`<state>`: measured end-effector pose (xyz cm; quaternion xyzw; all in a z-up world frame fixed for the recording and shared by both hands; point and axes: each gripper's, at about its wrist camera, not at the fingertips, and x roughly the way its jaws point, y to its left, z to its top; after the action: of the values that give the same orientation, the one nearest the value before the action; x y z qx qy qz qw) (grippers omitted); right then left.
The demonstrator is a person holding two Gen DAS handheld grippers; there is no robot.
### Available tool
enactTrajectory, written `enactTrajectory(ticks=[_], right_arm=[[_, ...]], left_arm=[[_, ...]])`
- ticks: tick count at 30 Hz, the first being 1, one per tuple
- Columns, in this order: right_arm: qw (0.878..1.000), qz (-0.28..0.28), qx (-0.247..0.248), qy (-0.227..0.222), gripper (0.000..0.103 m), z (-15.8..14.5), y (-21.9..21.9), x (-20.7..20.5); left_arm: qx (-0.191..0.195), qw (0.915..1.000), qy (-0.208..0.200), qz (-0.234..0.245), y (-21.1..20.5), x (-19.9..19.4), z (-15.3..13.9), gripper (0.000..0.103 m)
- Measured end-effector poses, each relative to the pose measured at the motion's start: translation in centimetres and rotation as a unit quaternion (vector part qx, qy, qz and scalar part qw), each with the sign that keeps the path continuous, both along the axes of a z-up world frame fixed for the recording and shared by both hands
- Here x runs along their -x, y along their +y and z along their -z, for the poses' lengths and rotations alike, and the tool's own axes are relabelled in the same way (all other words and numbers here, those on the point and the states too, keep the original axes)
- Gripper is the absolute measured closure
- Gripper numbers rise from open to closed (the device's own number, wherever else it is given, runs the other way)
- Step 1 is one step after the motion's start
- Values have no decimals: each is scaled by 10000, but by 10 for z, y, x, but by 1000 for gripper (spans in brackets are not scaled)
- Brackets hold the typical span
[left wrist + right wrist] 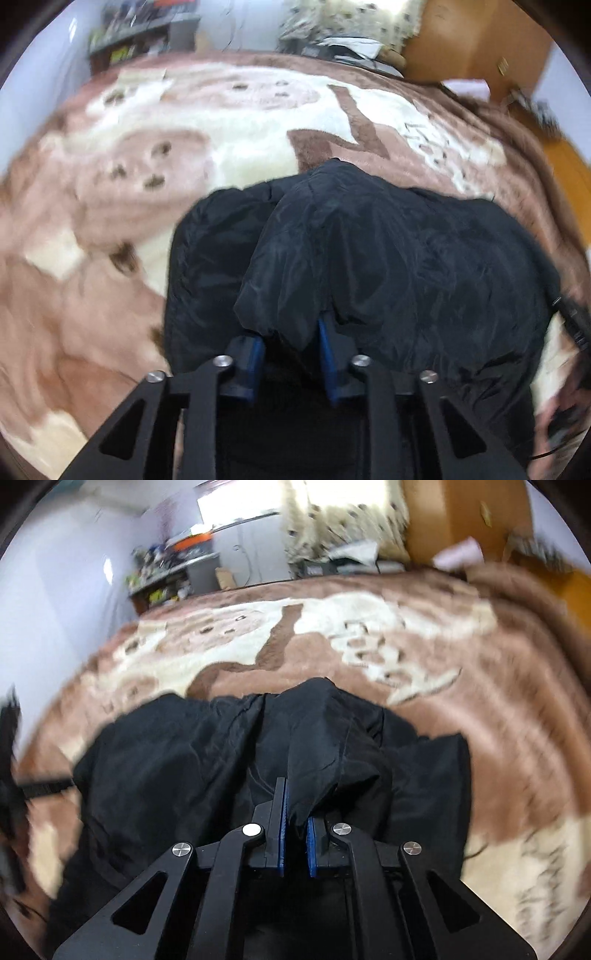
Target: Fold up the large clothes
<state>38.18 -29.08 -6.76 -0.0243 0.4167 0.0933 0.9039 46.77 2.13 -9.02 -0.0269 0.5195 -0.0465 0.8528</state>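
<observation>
Spreading far ahead of both grippers and out to either side, a plush brown-and-cream blanket (pixel 155 206) (pixel 480 709) covers the bed. Beyond its far edge stand a wooden wardrobe (pixel 476 37) (pixel 465 513) up to the right and a cluttered shelf (pixel 140 33) (pixel 166 576) up to the left; both are blurred.

On the blanket, directly in front of each gripper and running down under its fingers, lies the black garment (pixel 388 251) (pixel 177 760), a shiny, crumpled piece bunched into thick folds.

The left gripper (pixel 291 343) has a hanging fold of that fabric between its blue pads (pixel 325 343), which stand a little apart with the cloth filling the gap, so it grips the garment. The right gripper (pixel 297 830) likewise pinches a gathered fold between its pads (pixel 282 823), set close together around the cloth.

At the right gripper's far left a dark, blurred shape shows at the frame's edge; what it is cannot be told.
</observation>
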Motion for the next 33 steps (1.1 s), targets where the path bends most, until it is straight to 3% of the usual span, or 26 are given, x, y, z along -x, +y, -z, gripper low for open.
enactTrajectory(ticks=[2, 8, 12, 15, 19, 21, 24, 28, 31, 33], right_arm=[[9997, -48, 193, -107, 95, 3, 4, 6], [9984, -77, 527, 206, 95, 39, 10, 8], [9983, -55, 416, 412, 95, 46, 7, 4], [9975, 48, 597, 374, 83, 31, 4, 8], [9970, -82, 755, -172, 62, -3, 8, 31], [9970, -171, 637, -405, 55, -22, 11, 40], [9970, -360, 383, -562, 53, -35, 23, 44], [9971, -561, 281, -424, 51, -23, 43, 31], [9974, -639, 248, -231, 51, -3, 51, 24], [9976, -637, 250, -47, 51, 14, 52, 18]], left_arm=[[-233, 9997, -30, 81, -5, 2, 2, 82], [-830, 9963, -53, 238, -19, 9, 24, 82], [-1209, 9921, -88, 324, -31, 10, 31, 81], [-1024, 9941, -42, 363, -29, 14, 19, 74], [-525, 9974, -418, 275, -14, 28, -17, 45], [-339, 9966, -713, 231, -14, 36, -35, 37], [-90, 9946, -995, 270, -24, 40, -54, 28], [-332, 9912, -1061, 722, -55, 32, -46, 28], [-617, 9897, -916, 906, -69, 23, -19, 28], [-911, 9907, -588, 824, -69, 15, 5, 28]])
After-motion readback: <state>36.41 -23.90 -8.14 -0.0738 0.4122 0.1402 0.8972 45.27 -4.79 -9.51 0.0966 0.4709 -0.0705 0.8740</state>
